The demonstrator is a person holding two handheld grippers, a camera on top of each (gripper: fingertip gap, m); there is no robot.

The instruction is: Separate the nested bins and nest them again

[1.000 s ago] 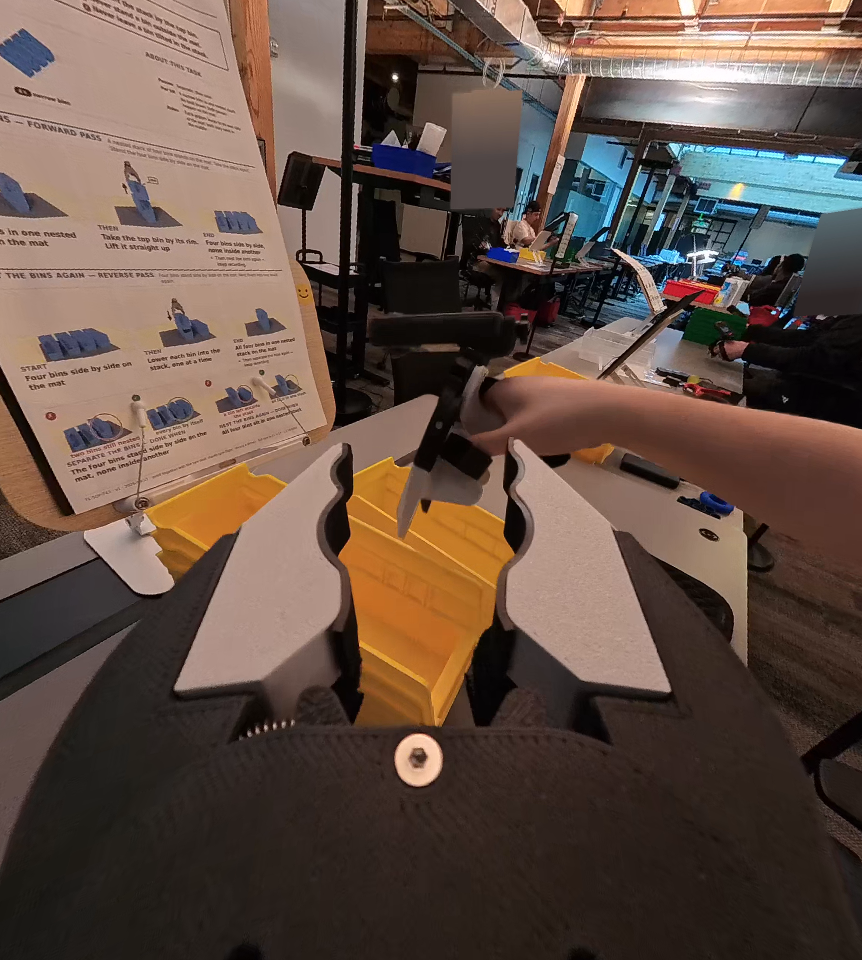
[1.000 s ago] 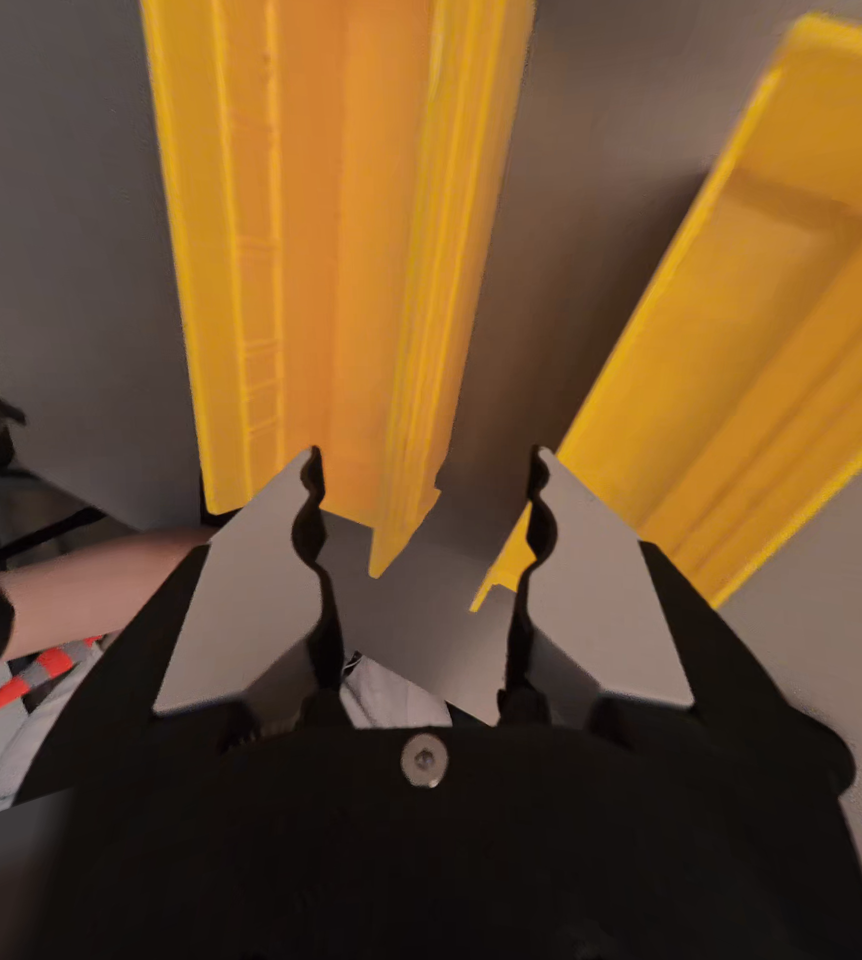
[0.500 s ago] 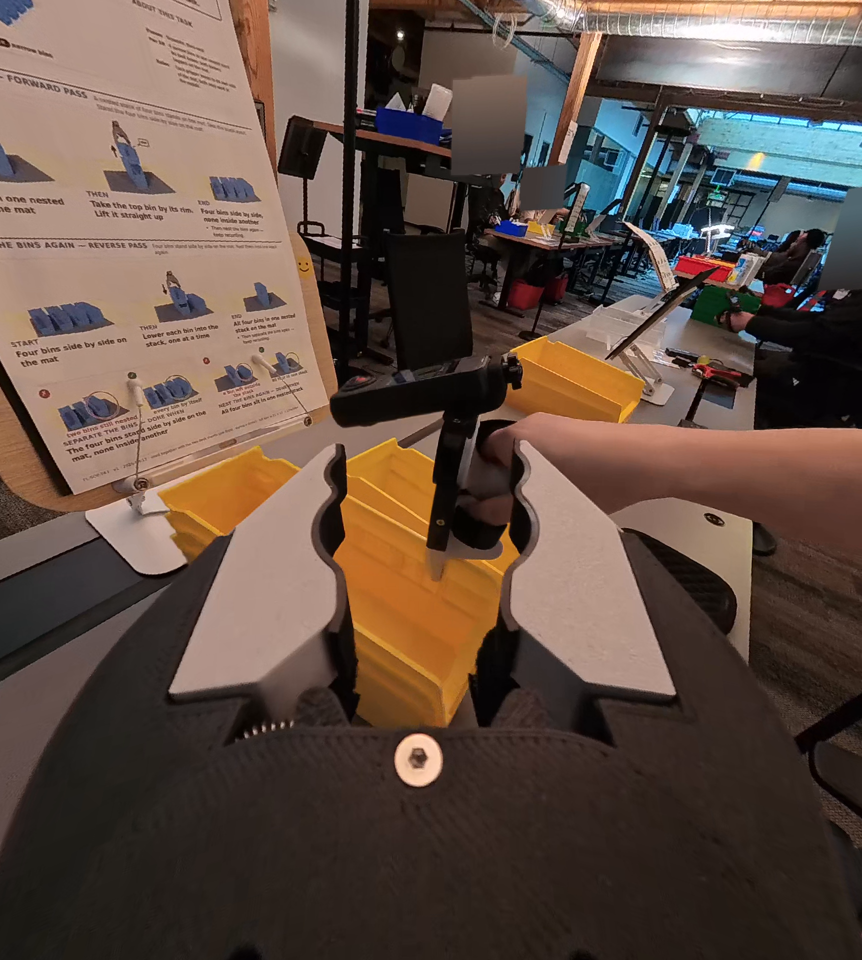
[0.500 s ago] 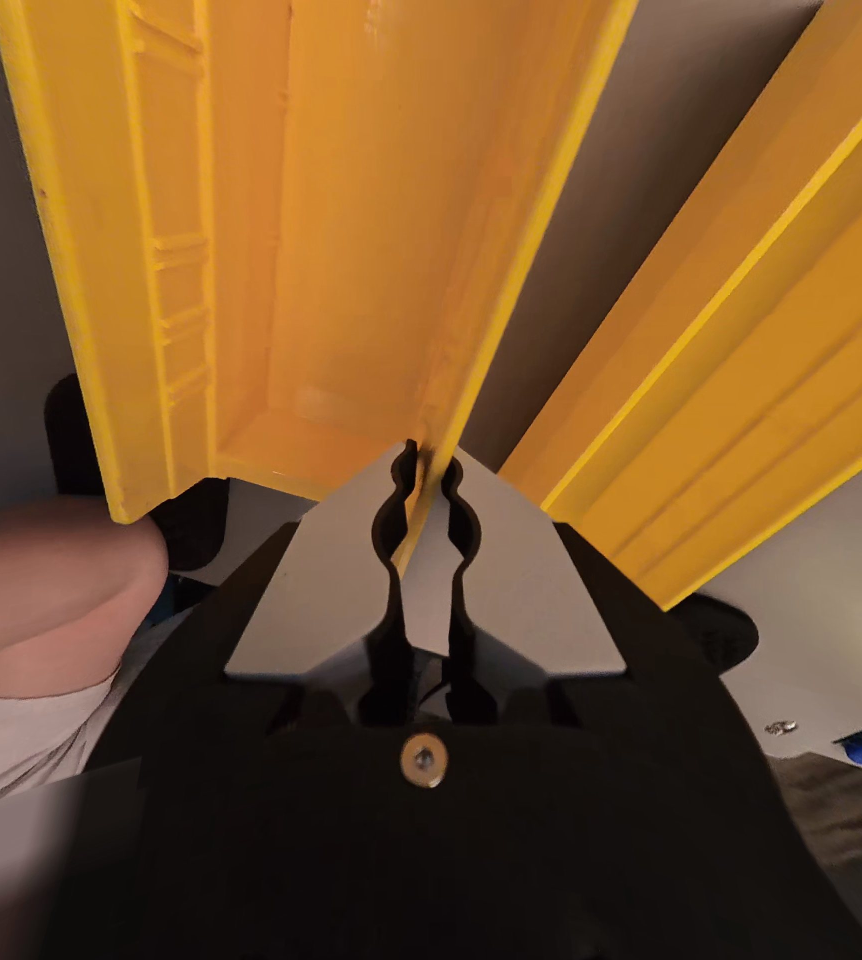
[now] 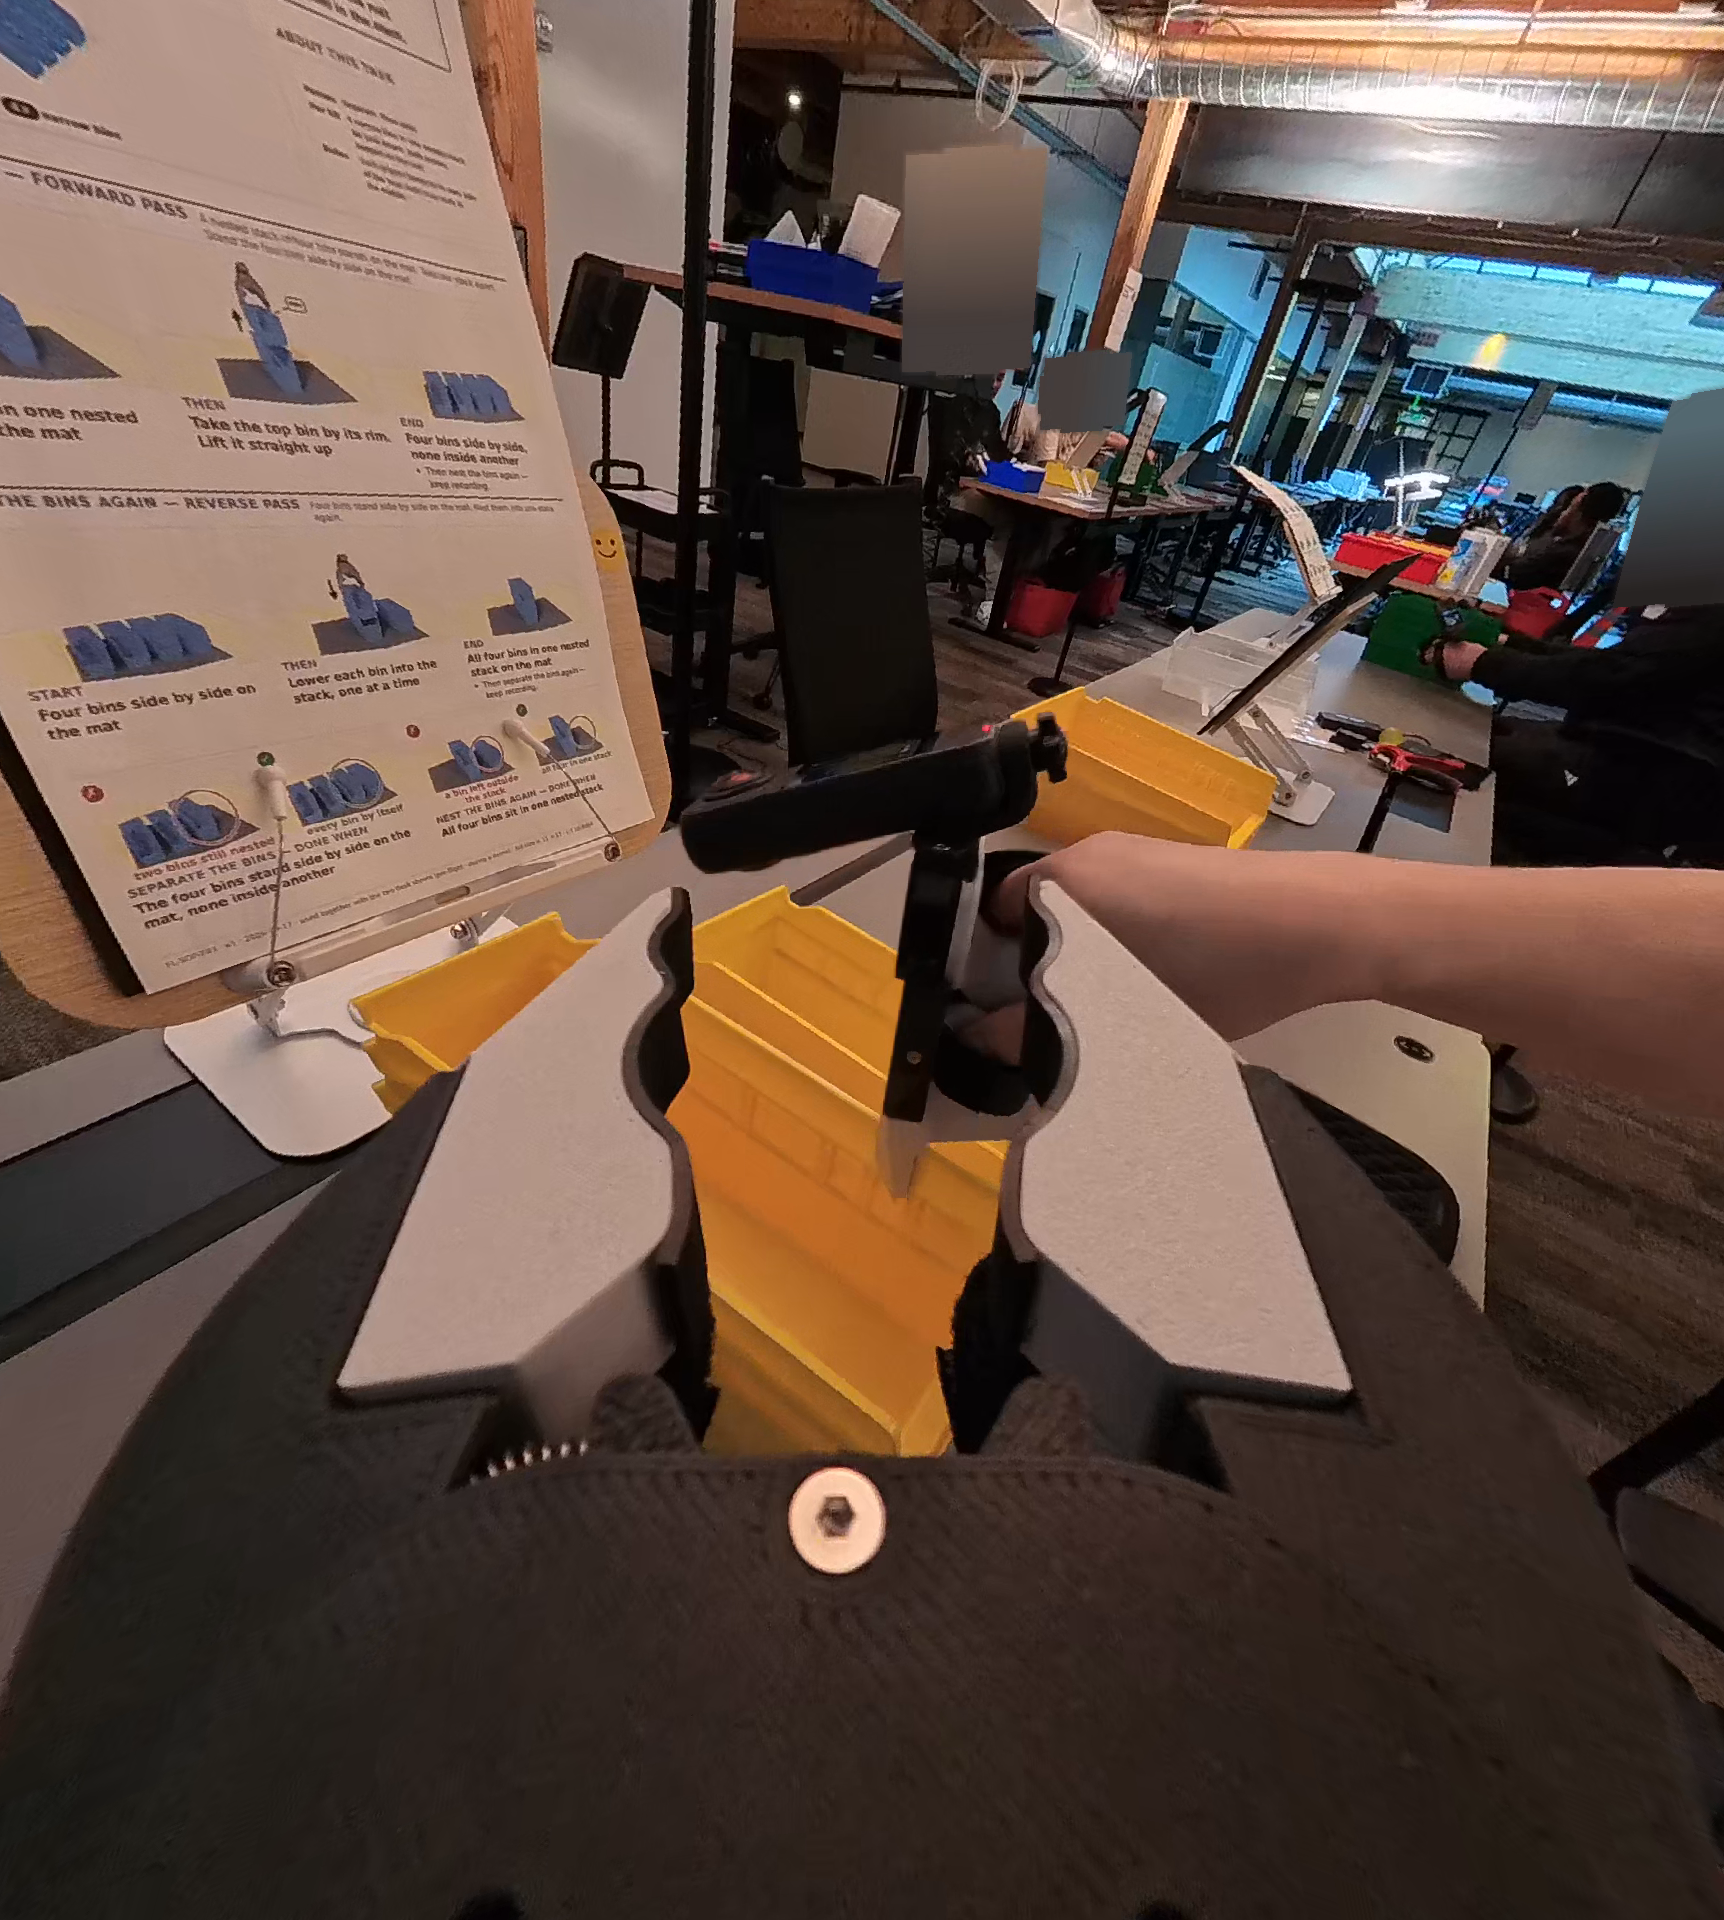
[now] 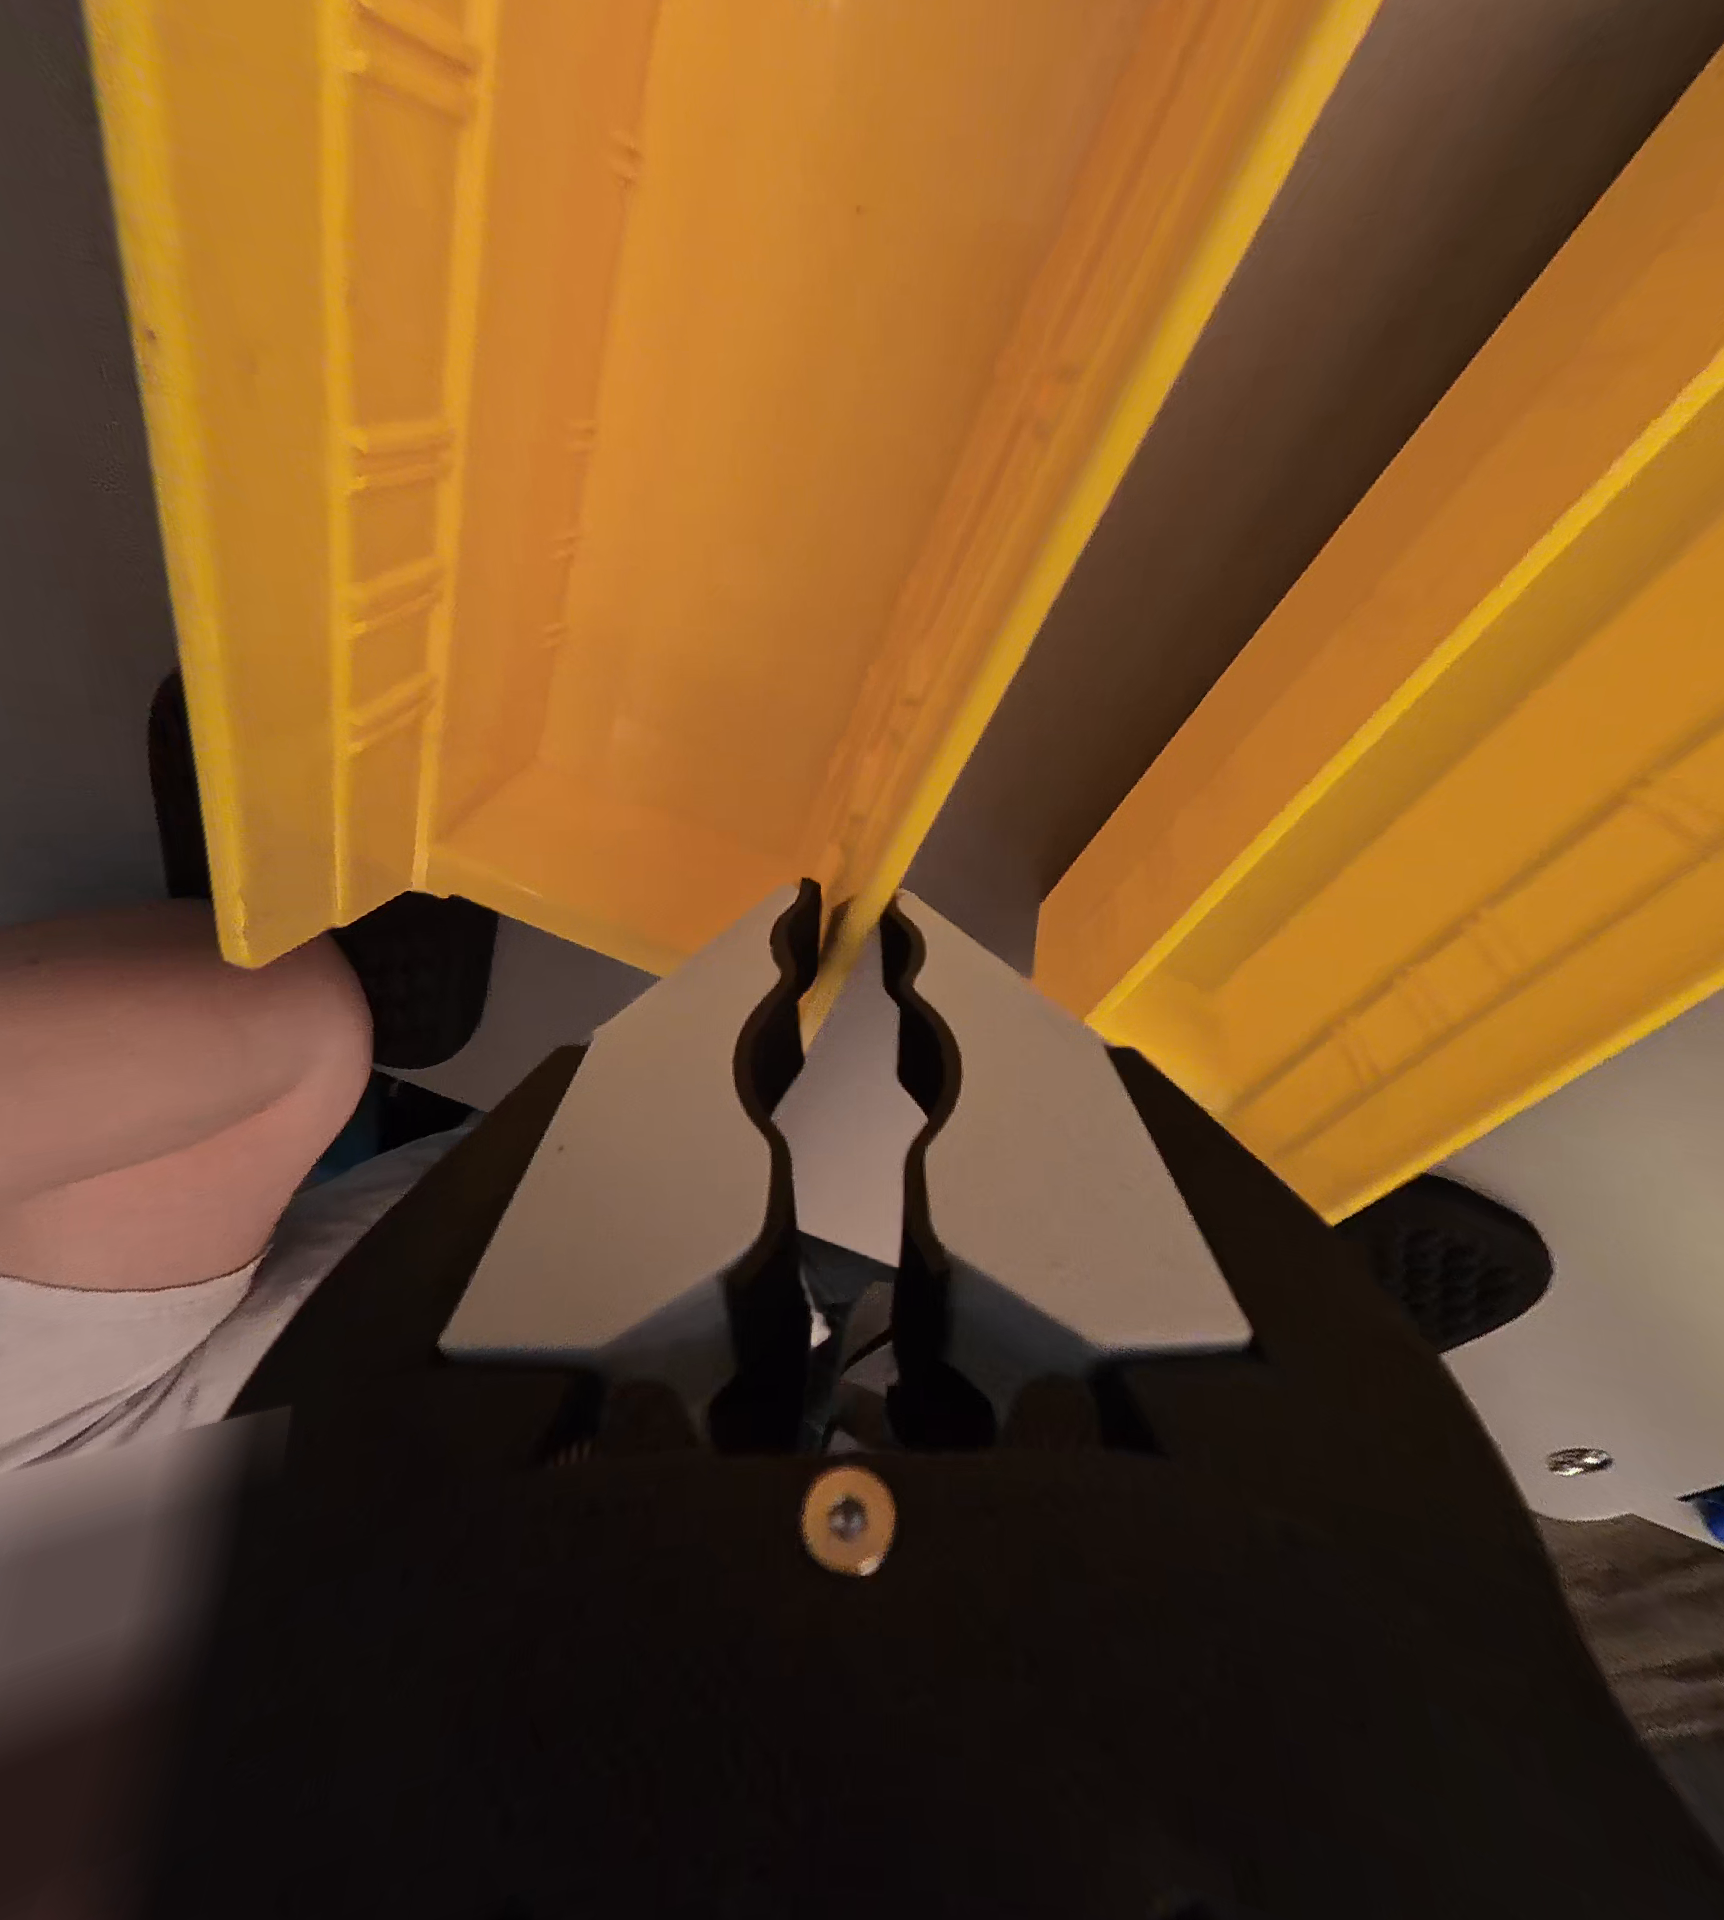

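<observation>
Open workshop hall, exposed timber beams (image 5: 1138, 239) and silver ductwork (image 5: 1305, 62) overhead. Grey tabletop (image 5: 27, 1507) up close, black chair (image 5: 853, 613) behind, desks (image 5: 1076, 509) further back, dark carpet floor (image 5: 1606, 1247) right, daylight at far windows (image 5: 1523, 312).

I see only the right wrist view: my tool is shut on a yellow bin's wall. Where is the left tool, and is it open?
Observer: The left tool is open and points along the yellow bin stack, which shows between its fingers.
Operator: What stands behind the stack?
Observer: An instruction sheet on a stand, close to the stack's far end.
Operator: And beyond the table?
Observer: A black chair.
</observation>
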